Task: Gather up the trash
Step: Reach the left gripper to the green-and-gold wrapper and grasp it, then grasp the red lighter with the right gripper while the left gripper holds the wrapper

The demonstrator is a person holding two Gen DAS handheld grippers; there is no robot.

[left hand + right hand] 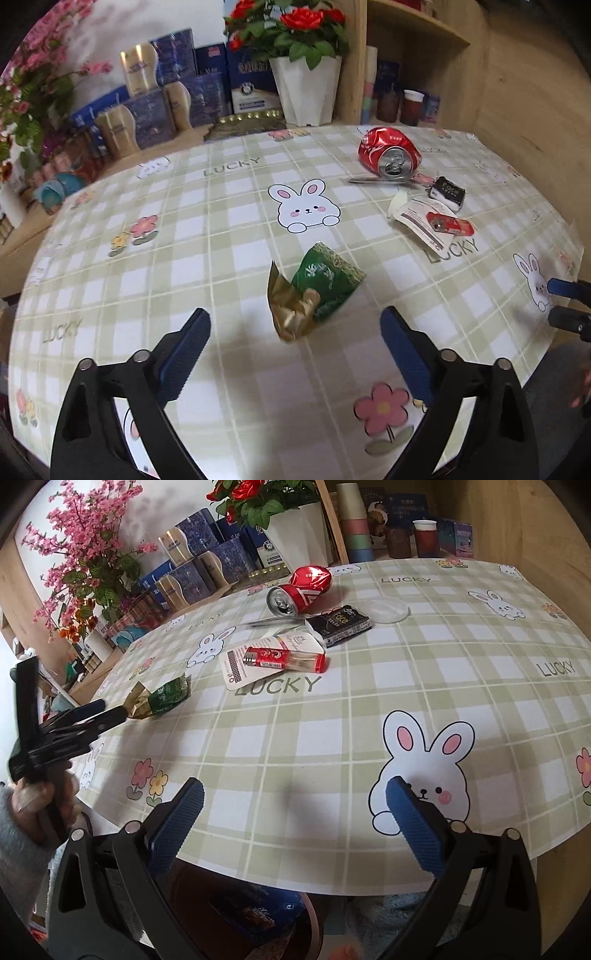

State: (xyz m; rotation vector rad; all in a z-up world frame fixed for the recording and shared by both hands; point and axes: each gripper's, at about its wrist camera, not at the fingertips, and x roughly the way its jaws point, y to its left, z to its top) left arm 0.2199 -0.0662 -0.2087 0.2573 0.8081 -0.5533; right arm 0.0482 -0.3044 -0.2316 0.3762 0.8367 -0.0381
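Green and gold foil, that's the crumpled snack wrapper sitting on the checked bunny tablecloth, dead centre in the left wrist view. Its long axis runs from the scrunched gold end at about 7 o'clock up to the green end at 1 o'clock. The left gripper has its jaws spread wide, nothing between the pads, and the wrapper lies just ahead of the tips, not touched. Up at 1 o'clock there's a dented red cola can, open mouth facing the camera, with a red lighter on a white card near it.

Right wrist view: same wrapper out at 9 o'clock, gold end pointing left at the other gripper's tips. The right gripper is wide open too and empty, over the table edge.
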